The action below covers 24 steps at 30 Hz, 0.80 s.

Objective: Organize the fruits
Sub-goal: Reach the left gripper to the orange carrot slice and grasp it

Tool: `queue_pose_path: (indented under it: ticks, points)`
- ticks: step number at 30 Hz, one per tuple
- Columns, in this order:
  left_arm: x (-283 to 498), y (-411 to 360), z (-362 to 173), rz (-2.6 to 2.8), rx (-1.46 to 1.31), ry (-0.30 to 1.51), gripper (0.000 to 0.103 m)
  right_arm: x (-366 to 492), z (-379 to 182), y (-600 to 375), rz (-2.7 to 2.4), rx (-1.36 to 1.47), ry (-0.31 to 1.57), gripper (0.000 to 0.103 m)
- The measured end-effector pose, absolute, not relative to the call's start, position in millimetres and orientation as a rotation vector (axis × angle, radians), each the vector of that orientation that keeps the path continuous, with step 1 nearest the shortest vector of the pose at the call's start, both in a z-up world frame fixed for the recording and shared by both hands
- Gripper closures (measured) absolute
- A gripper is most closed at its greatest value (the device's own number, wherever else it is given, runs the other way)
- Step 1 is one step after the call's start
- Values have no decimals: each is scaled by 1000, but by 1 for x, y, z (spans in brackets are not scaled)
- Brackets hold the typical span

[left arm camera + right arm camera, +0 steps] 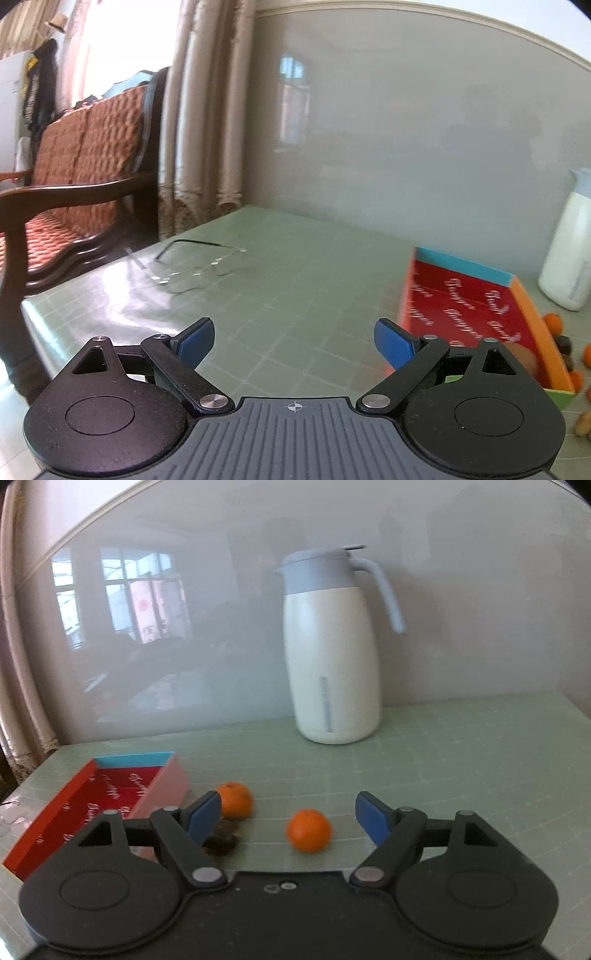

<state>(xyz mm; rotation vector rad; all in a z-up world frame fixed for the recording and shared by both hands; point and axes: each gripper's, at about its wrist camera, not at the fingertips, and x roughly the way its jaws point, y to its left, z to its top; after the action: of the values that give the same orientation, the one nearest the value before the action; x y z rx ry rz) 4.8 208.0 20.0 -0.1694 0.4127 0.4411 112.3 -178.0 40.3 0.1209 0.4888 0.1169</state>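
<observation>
Seen through the left wrist view, from 9 toward 3 o'clock: a wooden bench (74, 177) with orange cushions beyond the table edge, a pair of glasses (192, 266) lying on the green mat (295, 280) at about 11 o'clock of the left gripper (294, 341), then the red-lined box (469, 314) at about 2 o'clock, with small orange fruits (553, 321) just past its right wall. Held with fingers spread wide and nothing between them, hovering over bare mat. Through the right wrist view, same sweep: the box (92, 805) at 10 o'clock, a dark, blurred fruit (223, 836) just beside the left blue pad, one orange (234, 799) close behind it near the box corner, a second orange (309, 830) lying free almost dead ahead at 12 o'clock, and the white jug (332, 657) well behind at 1 o'clock. Right gripper (288, 818) likewise wide open and empty. Judged as the approach to a first pick: best done by centring the nearer orange between the pads, lowering until the pads straddled its widest part, closing gently so as not to squeeze or roll it away, then carrying it toward 10 o'clock into the box without clipping the pink wall.
</observation>
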Motion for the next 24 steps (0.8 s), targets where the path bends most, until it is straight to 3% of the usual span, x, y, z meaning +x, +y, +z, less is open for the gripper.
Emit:
queue_pose_path:
  ticks: [24]
  points:
    - [48,23,25,24,-9,419,10,85,41,-267,-27,83,470,23]
